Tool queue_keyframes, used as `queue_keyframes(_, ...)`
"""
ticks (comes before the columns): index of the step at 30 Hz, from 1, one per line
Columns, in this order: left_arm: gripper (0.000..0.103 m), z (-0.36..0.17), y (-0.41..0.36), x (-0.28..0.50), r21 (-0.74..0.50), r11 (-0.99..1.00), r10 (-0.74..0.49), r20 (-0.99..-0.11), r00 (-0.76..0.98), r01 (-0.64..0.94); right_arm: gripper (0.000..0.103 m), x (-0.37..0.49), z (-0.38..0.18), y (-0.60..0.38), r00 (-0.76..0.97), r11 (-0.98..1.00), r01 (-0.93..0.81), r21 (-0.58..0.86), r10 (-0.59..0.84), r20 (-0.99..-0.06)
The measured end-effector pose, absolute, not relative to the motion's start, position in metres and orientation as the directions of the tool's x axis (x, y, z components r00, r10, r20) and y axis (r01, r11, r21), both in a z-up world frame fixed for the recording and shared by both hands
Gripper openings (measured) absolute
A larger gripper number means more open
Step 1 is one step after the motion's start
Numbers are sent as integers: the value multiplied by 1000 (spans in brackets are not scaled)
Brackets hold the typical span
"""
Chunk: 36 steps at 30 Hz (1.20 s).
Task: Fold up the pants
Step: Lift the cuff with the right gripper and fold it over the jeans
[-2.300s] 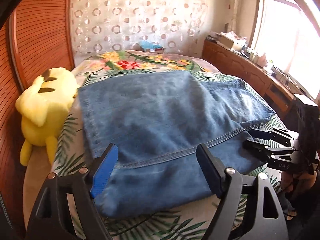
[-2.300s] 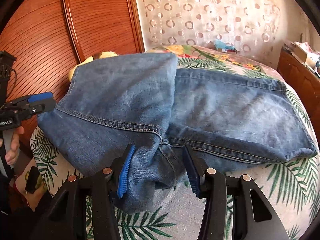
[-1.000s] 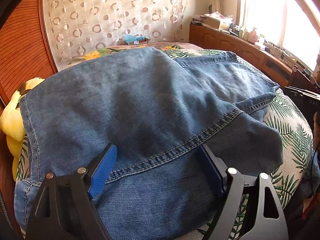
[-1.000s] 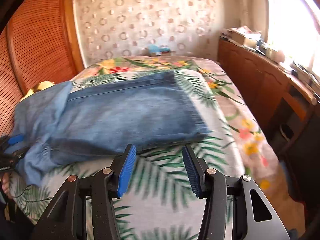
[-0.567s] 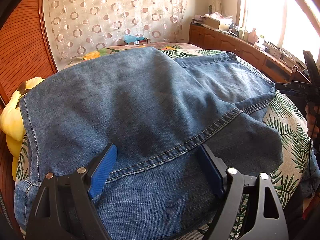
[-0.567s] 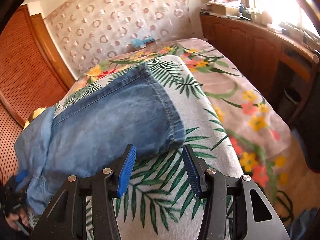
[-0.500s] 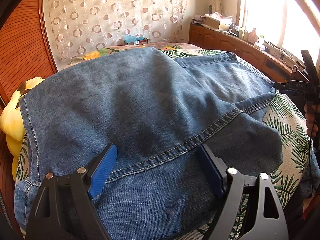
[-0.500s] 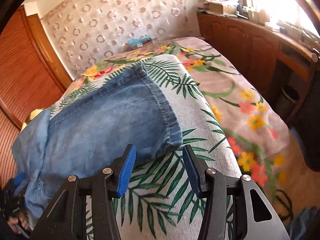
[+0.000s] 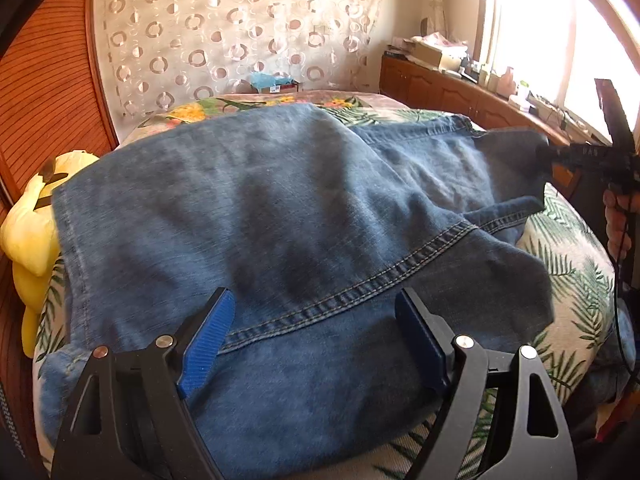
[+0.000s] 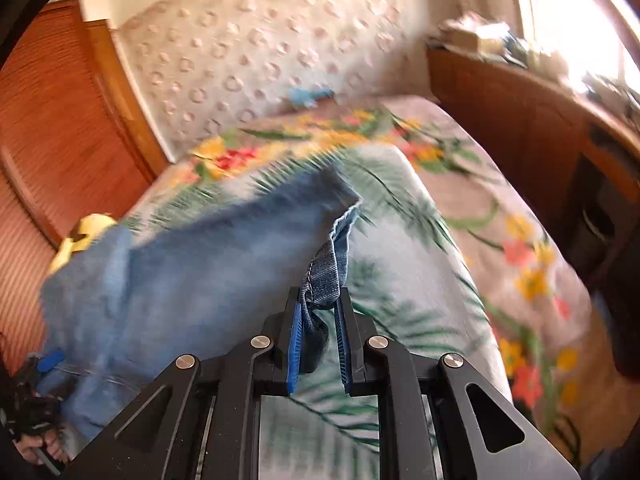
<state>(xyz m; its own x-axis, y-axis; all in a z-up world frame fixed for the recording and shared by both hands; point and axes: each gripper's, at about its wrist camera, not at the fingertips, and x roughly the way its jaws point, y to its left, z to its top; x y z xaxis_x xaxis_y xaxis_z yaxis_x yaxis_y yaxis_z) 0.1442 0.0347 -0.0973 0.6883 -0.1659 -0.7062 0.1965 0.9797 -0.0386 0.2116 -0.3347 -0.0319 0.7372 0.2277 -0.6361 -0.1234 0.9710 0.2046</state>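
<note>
Blue denim pants lie folded across a bed with a leaf-print cover. My left gripper is open, its jaws wide apart over the near waist part of the pants. My right gripper is shut on the hem end of a pant leg and lifts it off the bed. It also shows at the right edge of the left wrist view, holding the raised cloth. The rest of the pants stretch away to the left in the right wrist view.
A yellow plush toy sits at the bed's left edge by a wooden louvred wall. A wooden sideboard with clutter runs under the bright window on the right. A patterned curtain hangs behind the bed.
My right gripper moved to the leg end, closed on the hem and lifted it. The left gripper has stayed open over the waist part.
</note>
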Motion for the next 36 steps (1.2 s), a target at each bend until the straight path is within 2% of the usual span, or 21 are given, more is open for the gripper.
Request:
queue_keyframes(5, 83, -64, 47, 123, -36, 982, -163, -657, 736, 186, 16, 202, 24, -283, 767, 950, -274, 151, 311, -561)
queue_keyframes(10, 83, -31, 69, 97, -25, 986, -145, -595, 790, 162, 16, 180, 72, -199, 733, 865, -490, 104, 474, -487)
queue_keyframes(13, 83, -19, 85, 85, -31, 989, -136, -574, 808, 144, 16, 156, 82, -145, 656, 773, -630, 77, 582, -481)
queue_keyframes(16, 83, -14, 99, 79, -37, 992, -120, -564, 817, 121, 16, 141, 78, -107, 576, 703, -708, 68, 632, -518)
queue_keyframes(18, 83, -14, 107, 78, -41, 993, -114, -568, 815, 110, 27, 135, 72, -94, 563, 690, -722, 43, 623, -543)
queue_keyframes(19, 83, -15, 109, 78, -41, 993, -111, -569, 815, 106, 36, 132, 70, -90, 564, 688, -725, 30, 618, -547)
queue_keyframes(20, 83, -16, 111, 78, -42, 994, -108, -572, 813, 102, 39, 133, 69, -90, 564, 688, -725, 27, 616, -549)
queue_keyframes(28, 83, -40, 112, 89, -79, 991, -133, -617, 776, 107, 40, 147, 55, -93, 609, 743, -669, -31, 524, -596)
queue_keyframes(36, 82, -70, 101, 106, -86, 986, -161, -675, 720, 140, 40, 182, 11, -73, 555, 795, -607, -8, 417, -720)
